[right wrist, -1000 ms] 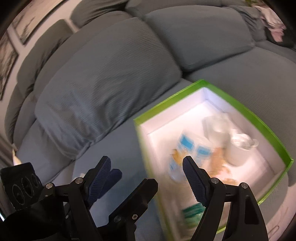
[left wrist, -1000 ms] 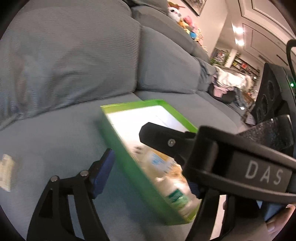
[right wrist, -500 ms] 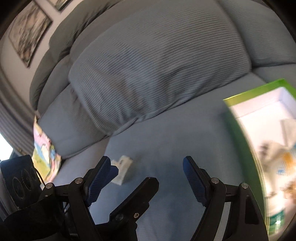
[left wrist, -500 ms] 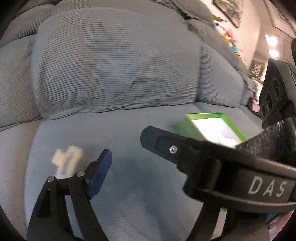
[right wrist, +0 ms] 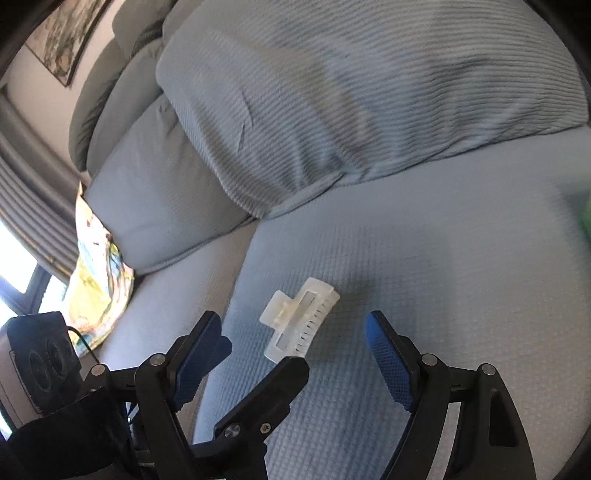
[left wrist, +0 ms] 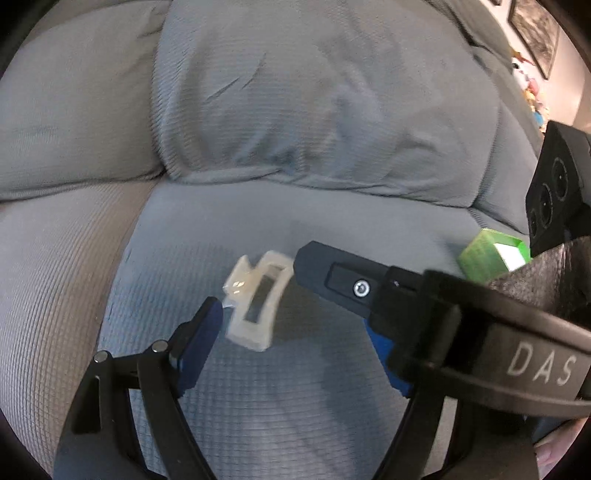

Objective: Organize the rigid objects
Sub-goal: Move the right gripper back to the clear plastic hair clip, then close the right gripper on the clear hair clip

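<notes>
Both grippers swung from box (left wrist: 493,254) to clip (left wrist: 258,299).

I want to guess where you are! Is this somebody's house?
Most likely a living room at home. A big grey sofa with plump back cushions fills the view, framed pictures hang on the wall, and a white hair clip lies on the seat.
</notes>
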The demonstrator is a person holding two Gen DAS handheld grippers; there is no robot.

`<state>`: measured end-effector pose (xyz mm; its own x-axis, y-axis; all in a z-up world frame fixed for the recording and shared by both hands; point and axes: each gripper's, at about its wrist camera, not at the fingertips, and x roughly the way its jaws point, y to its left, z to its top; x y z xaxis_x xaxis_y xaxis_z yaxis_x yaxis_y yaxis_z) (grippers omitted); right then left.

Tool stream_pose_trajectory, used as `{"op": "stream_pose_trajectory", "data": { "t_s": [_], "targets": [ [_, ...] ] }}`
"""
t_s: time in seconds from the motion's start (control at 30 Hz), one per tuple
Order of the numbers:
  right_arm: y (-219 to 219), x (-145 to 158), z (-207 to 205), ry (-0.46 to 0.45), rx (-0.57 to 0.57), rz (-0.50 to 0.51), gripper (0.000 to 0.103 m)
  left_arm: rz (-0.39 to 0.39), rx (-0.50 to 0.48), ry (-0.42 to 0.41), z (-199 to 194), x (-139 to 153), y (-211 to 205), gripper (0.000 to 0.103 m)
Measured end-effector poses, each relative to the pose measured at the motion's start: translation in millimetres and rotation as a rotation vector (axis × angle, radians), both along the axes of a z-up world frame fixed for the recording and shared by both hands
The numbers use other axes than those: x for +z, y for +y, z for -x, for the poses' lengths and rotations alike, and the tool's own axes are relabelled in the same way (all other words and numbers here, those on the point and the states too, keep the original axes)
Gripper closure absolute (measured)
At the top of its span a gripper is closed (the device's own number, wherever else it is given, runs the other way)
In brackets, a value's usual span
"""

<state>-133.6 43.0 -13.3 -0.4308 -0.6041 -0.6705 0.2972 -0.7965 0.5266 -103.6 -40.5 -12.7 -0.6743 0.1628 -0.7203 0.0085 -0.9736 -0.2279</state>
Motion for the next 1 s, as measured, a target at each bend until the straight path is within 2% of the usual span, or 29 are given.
{"op": "stream_pose_trajectory", "data": {
  "t_s": [0.23,0.47,0.57,0.7,0.77,0.87,0.93,1.0],
  "targets": [
    [-26,-24,12,-0.038,0.028,-0.052,0.021,-0.032,0.026,-0.074,13,-25,-20,0.026],
    [-34,-47,21,-0.089,0.032,-0.068,0.021,-0.063,0.026,-0.150,23,-48,-28,0.027],
    [-35,-54,24,-0.107,0.033,-0.064,0.021,-0.070,0.028,-0.163,24,-52,-27,0.027],
    [-38,-54,22,-0.084,0.041,-0.063,0.021,-0.067,0.020,-0.144,23,-47,-27,0.030],
    [-40,-55,22,-0.085,0.052,-0.049,0.025,-0.071,0.011,-0.134,24,-47,-23,0.044],
    [-46,-57,22,-0.075,0.056,-0.064,0.037,-0.068,0.003,-0.127,26,-43,-20,0.059],
    [-47,-61,23,-0.093,0.075,-0.024,0.055,-0.068,-0.017,-0.124,28,-42,-17,0.071],
    [-47,-65,23,-0.113,0.101,0.007,0.059,-0.059,-0.020,-0.117,28,-41,-15,0.072]
  ]
}}
